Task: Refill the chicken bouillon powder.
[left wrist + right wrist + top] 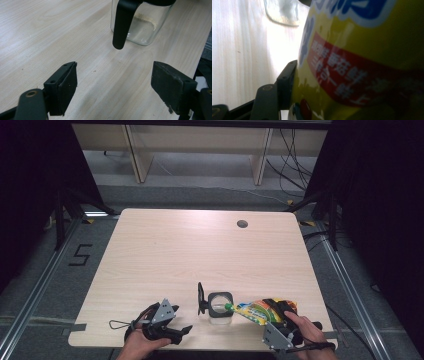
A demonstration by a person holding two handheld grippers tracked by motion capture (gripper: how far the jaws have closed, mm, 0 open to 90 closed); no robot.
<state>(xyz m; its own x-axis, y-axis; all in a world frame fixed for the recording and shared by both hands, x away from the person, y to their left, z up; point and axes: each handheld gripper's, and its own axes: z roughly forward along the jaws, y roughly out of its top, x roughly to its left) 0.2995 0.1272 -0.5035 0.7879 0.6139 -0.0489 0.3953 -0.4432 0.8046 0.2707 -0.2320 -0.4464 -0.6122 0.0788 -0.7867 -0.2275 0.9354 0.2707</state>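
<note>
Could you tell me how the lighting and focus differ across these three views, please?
High view: bright glare on the table far edge, dark surroundings. Left gripper view: evenly lit, glass jar fairly sharp. Right gripper view: tabletop washed out white, yellow pouch too close, its print blurred.

I note a yellow pouch (259, 310) with a green cap, a red band bearing white characters, and blue lettering outlined in white. The jar (220, 307) is clear glass with a black handle and rim. Table (200, 250): pale wood grain. Both grippers show black jaws and grey plates.
</note>
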